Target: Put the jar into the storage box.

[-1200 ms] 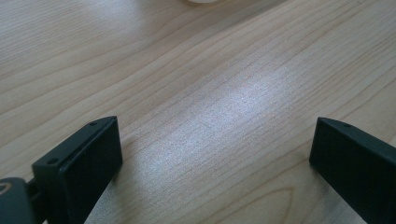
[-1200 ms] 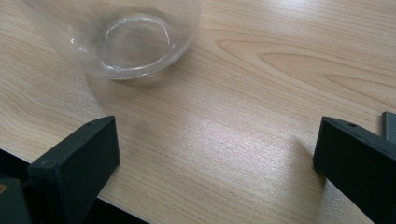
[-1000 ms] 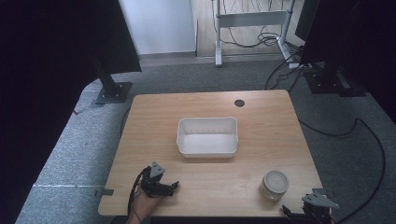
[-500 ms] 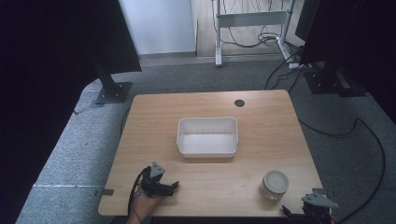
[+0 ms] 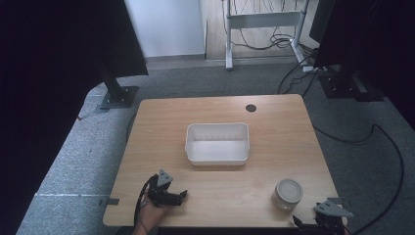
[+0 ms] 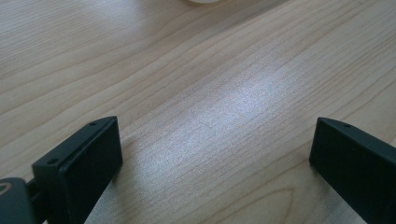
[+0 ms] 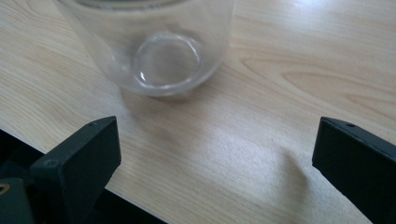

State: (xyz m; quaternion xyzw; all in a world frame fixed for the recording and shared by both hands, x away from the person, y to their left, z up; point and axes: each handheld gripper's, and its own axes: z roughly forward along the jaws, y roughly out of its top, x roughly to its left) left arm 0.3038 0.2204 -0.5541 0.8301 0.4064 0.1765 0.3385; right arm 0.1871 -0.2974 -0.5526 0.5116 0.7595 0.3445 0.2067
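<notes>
With both jaws wide open and holding nothing, the right gripper (image 5: pixel 313 224) could bump the glass jar (image 7: pixel 149 46) and tip it off the table (image 5: pixel 215 110), while the left gripper (image 5: pixel 182 196) is open and holds nothing too.

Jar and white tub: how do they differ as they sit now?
The jar is round, clear glass with a lid on; the white tub is rectangular, opaque and open-topped. The jar is smaller and stands near the table's front edge by the right claw; the tub sits mid-table. Both stand upright, untouched.

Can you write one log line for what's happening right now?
left tongs: open, empty | right tongs: open, near glass jar | white tub: empty
</notes>
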